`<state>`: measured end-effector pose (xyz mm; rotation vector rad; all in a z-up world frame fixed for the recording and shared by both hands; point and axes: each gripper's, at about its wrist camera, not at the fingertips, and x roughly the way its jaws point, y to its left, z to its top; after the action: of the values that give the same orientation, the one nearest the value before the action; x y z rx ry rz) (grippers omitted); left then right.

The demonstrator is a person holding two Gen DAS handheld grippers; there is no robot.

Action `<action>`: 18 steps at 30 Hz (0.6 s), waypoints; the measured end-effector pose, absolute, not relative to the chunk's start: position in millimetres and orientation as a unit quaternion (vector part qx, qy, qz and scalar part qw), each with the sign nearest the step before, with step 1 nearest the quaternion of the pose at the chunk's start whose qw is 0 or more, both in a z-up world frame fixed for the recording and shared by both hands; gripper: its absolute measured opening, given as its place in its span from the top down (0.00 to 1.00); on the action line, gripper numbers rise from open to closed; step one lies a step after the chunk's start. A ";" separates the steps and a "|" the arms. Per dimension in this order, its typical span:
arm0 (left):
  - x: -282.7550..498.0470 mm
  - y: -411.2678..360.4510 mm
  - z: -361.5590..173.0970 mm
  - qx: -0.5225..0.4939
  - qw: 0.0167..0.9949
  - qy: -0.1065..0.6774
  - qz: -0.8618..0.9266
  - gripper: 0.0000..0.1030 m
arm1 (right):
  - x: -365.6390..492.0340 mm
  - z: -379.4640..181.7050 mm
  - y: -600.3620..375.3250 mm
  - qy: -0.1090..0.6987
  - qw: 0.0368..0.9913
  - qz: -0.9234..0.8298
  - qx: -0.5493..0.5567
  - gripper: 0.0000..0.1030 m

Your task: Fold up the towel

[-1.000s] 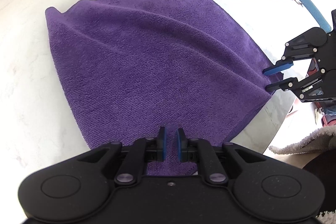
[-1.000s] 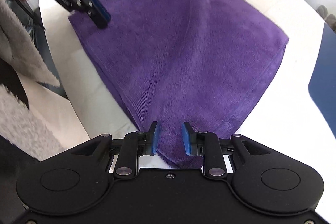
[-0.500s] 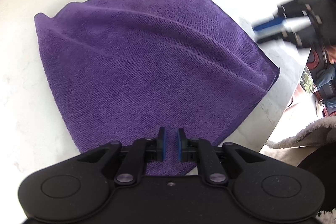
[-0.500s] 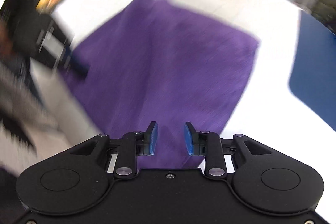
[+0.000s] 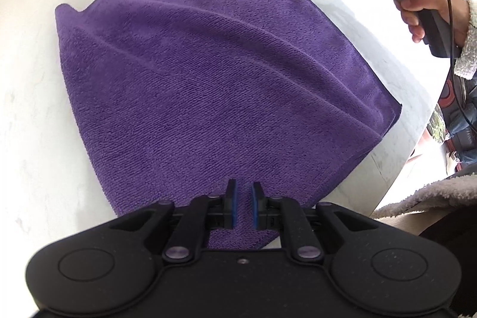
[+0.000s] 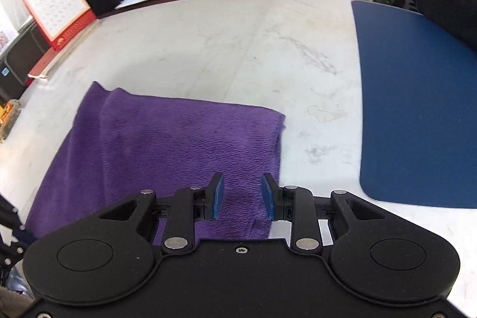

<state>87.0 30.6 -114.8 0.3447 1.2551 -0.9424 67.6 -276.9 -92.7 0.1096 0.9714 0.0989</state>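
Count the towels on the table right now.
1. A single purple towel, already folded over, lies on the white table; the left gripper pinches its near corner. No second towel shows in either wrist view.

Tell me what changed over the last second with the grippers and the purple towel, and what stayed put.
The right gripper let go of the towel's near right corner and swung away toward its far right corner, jaws open with nothing pinched between them. That released corner now lies on the table. The left gripper stayed where it was, shut on the near corner, and the towel kept its folded shape.
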 end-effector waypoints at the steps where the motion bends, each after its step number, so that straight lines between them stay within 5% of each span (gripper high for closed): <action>1: 88.0 31.3 -115.1 0.151 0.693 0.565 -0.422 0.92 | 65.7 -91.1 -278.8 0.468 0.881 0.045 0.052 0.74; 18: 91.7 28.6 -114.4 0.150 0.687 0.574 -0.420 0.92 | 65.8 -100.3 -282.1 0.484 0.872 0.036 0.067 0.76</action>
<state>91.7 28.6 -114.4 0.3369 1.2845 -0.9411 65.8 -282.1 -100.3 0.1404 1.0117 0.0756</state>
